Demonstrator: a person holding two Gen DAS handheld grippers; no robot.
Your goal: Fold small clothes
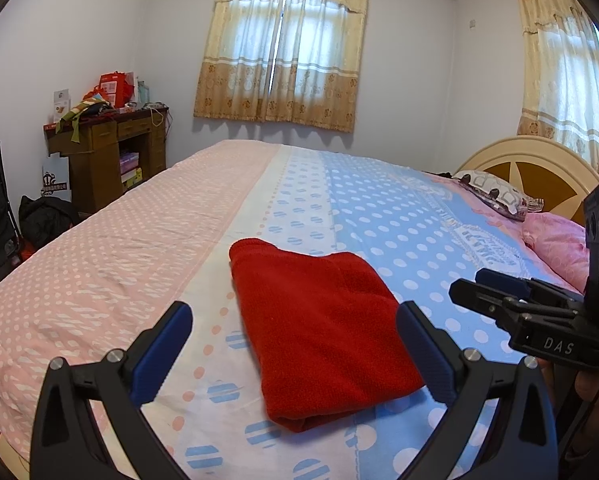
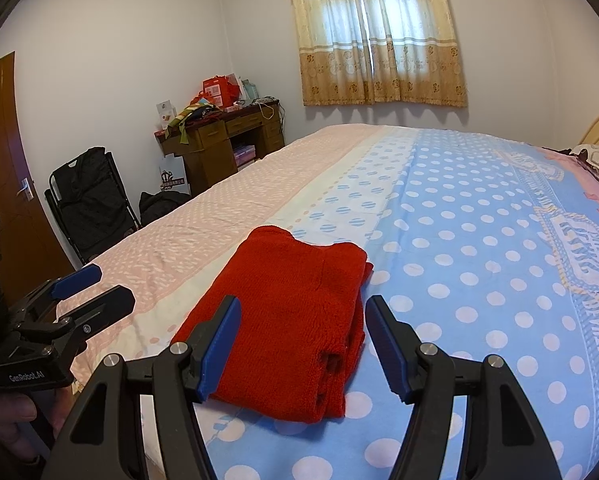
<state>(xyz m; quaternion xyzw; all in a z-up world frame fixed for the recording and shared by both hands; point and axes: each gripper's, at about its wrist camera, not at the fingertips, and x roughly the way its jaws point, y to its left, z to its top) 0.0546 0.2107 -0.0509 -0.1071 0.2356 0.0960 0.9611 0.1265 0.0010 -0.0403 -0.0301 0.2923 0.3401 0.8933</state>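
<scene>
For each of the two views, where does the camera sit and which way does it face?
Left wrist: on the left hand-held gripper, open, facing the folded red garment on the bed; right hand-held gripper at right.
Right wrist: on the right hand-held gripper, open, facing the garment; left hand-held gripper at left.
Shared: garment, bed, curtained window, desk.

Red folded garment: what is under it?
The red folded garment lies flat on the polka-dot bedspread, straddling its white and blue parts. Anything beneath the fabric is hidden.

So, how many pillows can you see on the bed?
2, both at the head of the bed by the headboard: a patterned pillow and a pink pillow nearer the camera. More may be hidden past the frame edge.
</scene>
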